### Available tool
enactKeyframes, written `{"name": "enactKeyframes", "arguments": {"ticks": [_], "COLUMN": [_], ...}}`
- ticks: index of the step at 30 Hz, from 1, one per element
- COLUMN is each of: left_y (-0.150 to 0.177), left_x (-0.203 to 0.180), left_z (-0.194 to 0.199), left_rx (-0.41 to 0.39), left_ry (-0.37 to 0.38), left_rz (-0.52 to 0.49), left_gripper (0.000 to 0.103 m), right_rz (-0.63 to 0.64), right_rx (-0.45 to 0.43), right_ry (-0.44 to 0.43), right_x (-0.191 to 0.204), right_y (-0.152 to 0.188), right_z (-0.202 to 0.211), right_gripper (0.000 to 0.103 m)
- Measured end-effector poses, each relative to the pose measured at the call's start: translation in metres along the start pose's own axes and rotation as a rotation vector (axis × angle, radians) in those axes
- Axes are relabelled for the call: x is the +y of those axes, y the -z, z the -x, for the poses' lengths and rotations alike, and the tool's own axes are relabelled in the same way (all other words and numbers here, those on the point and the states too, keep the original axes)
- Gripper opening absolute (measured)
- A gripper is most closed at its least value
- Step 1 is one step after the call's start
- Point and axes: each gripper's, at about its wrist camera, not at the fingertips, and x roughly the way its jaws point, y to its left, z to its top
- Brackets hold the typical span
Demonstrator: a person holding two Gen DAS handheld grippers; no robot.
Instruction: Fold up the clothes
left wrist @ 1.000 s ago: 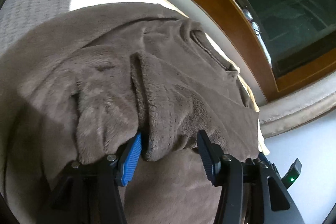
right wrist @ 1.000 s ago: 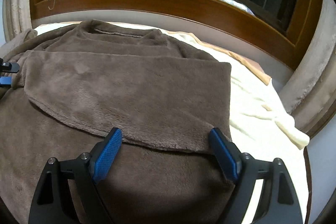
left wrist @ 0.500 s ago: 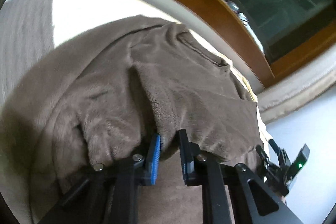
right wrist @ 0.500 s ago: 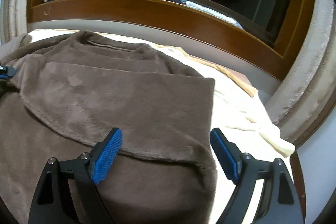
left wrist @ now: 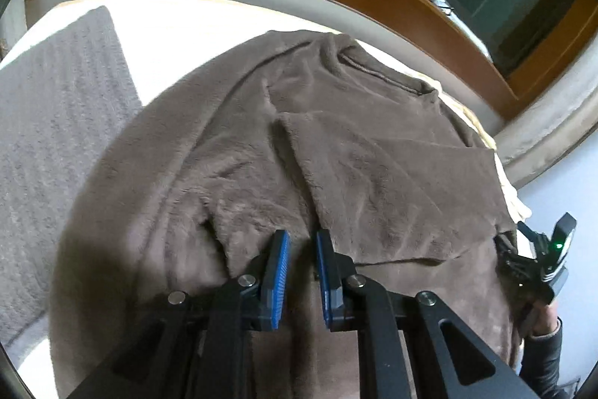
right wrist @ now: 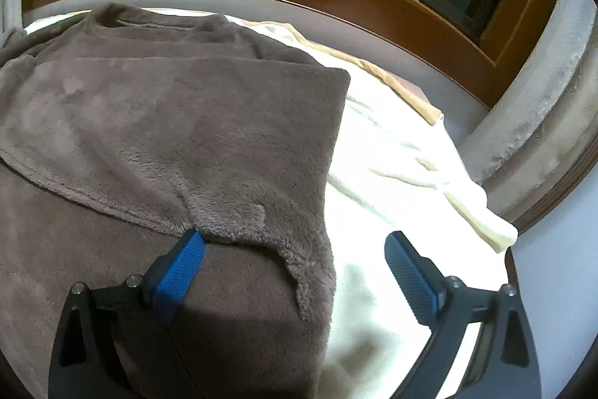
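Brown fleece top (left wrist: 336, 156) lies spread across frame centre on the bed (right wrist: 392, 174). Left tongs (left wrist: 301, 242) clenched on its folded edge. Right tongs (right wrist: 295, 245) released, having just widened, straddling its corner.

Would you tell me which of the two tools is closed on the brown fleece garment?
The left tool: its blue pads pinch a fold of the brown fleece garment. The right tool stands wide open, gripping nothing.

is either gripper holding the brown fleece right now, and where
The left gripper pinches the brown fleece top at its folded layer's edge; the right gripper is open, holding nothing.
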Motion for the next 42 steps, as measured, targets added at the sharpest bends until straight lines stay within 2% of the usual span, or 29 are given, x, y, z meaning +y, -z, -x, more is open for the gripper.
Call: {"name": "enactKeyframes", "arguments": {"ticks": [3,7,12,16,18,21,23,25,30,34,36,38,42], "left_y": [-0.001,-0.006,-0.009,-0.005,-0.002,0.001,0.002,0.003,0.0,-0.011,-0.023,-0.034,-0.056], "left_x": [-0.022,-0.051,-0.066,-0.048,-0.03,-0.016,-0.011,-0.008,-0.018,-0.026,-0.022,-0.019,-0.004], "left_z": [0.009,0.005,-0.02,-0.049,-0.051,-0.042,-0.038,-0.035,-0.036,-0.031,-0.029,-0.026,-0.037], "left_rx": [-0.029,-0.042,-0.016,0.047,0.056,0.051,0.054,0.058,0.058,0.027,0.004,-0.019,-0.012], "left_ry": [0.044,0.083,0.074,-0.01,0.023,0.025,0.026,0.023,-0.023,-0.023,-0.033,-0.043,-0.061], "left_rz": [-0.05,-0.105,-0.117,-0.078,-0.049,-0.06,-0.072,-0.086,-0.102,-0.092,-0.07,-0.048,-0.013], "left_gripper": [0.017,0.017,0.017,0.017,0.017,0.017,0.017,0.016,0.016,0.017,0.017,0.017,0.017], "right_rz": [0.041,0.055,-0.011,0.039,0.061,-0.053,-0.037,-0.031,0.03,0.019,-0.026,-0.107,-0.189], "right_rx": [-0.015,-0.087,-0.109,-0.054,0.005,0.049,0.042,0.045,0.031,-0.003,-0.019,-0.023,-0.028], "right_ry": [0.022,0.013,-0.118,-0.098,-0.08,-0.136,-0.056,-0.072,-0.018,-0.046,-0.084,-0.165,-0.191], "right_x": [0.007,0.007,0.007,0.019,0.02,-0.012,-0.022,-0.026,-0.014,-0.024,-0.034,-0.048,-0.064], "right_y": [-0.004,-0.02,-0.05,-0.058,-0.053,-0.043,-0.039,-0.038,-0.041,-0.058,-0.065,-0.074,-0.085], "right_z": [0.006,0.025,0.03,-0.001,-0.022,-0.038,-0.04,-0.041,-0.031,-0.026,-0.024,-0.033,-0.051], "right_gripper": [0.098,0.098,0.098,0.098,0.098,0.1,0.101,0.101,0.102,0.102,0.102,0.102,0.102]}}
